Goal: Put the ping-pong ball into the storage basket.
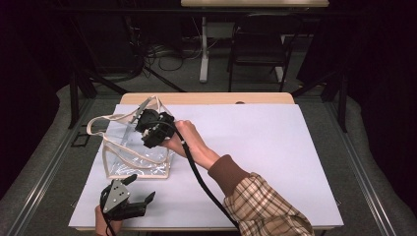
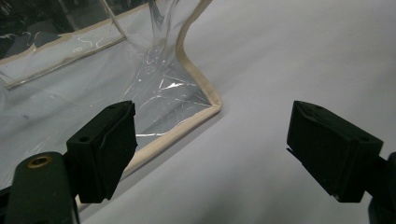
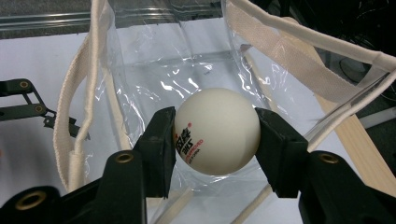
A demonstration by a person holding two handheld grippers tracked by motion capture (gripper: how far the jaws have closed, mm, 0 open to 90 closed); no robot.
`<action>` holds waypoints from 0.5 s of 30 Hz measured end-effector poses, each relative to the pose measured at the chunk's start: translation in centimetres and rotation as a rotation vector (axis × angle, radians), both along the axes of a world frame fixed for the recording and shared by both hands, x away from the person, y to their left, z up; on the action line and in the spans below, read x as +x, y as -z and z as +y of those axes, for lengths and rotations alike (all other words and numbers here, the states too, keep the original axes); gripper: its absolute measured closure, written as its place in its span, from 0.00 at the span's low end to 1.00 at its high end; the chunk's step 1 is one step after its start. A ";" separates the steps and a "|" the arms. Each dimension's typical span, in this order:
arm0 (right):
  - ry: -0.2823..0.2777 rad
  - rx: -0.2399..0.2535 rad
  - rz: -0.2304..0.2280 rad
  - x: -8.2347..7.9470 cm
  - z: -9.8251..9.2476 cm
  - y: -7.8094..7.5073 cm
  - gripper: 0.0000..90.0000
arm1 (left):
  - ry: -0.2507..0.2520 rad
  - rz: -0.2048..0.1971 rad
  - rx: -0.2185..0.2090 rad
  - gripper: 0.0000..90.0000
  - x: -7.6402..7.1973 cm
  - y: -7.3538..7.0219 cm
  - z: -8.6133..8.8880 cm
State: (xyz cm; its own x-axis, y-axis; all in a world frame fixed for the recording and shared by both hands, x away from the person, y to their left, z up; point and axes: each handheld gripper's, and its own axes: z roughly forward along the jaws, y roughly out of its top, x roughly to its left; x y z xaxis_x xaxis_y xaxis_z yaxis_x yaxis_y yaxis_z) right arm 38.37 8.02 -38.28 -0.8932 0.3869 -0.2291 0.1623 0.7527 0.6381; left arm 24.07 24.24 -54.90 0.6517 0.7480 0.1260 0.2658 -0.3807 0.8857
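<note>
Over the open mouth of the clear bag (image 3: 187, 74), your right gripper (image 3: 215, 140) has its jaws clamped on the white ball (image 3: 217, 130); the bag's floor lies straight ahead. Your left gripper (image 2: 212, 149) waits wide open beside the bag's near corner.

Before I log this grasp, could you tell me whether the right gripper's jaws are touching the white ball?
Touching. In the right gripper view, both pads of the right gripper press against opposite sides of the white ball, held over the clear bag.
</note>
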 end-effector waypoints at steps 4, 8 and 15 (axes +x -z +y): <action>-0.001 -0.006 0.008 0.0 0.1 0.1 0.56 | -0.001 0.000 0.000 0.18 0.0 0.0 0.0; -0.002 -0.021 0.013 0.0 0.2 0.3 0.56 | -0.001 0.001 0.001 0.18 0.0 0.0 0.0; -0.001 -0.036 0.017 0.0 0.3 0.6 0.56 | -0.001 0.001 0.000 0.18 0.0 0.0 0.0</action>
State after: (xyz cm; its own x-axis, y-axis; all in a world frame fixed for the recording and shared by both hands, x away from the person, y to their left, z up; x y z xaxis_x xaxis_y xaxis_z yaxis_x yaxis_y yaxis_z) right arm 38.41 8.32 -38.88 -0.8976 0.3775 -0.2277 0.1717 0.7750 0.6081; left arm 24.09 24.23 -54.93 0.6509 0.7488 0.1251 0.2676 -0.3804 0.8853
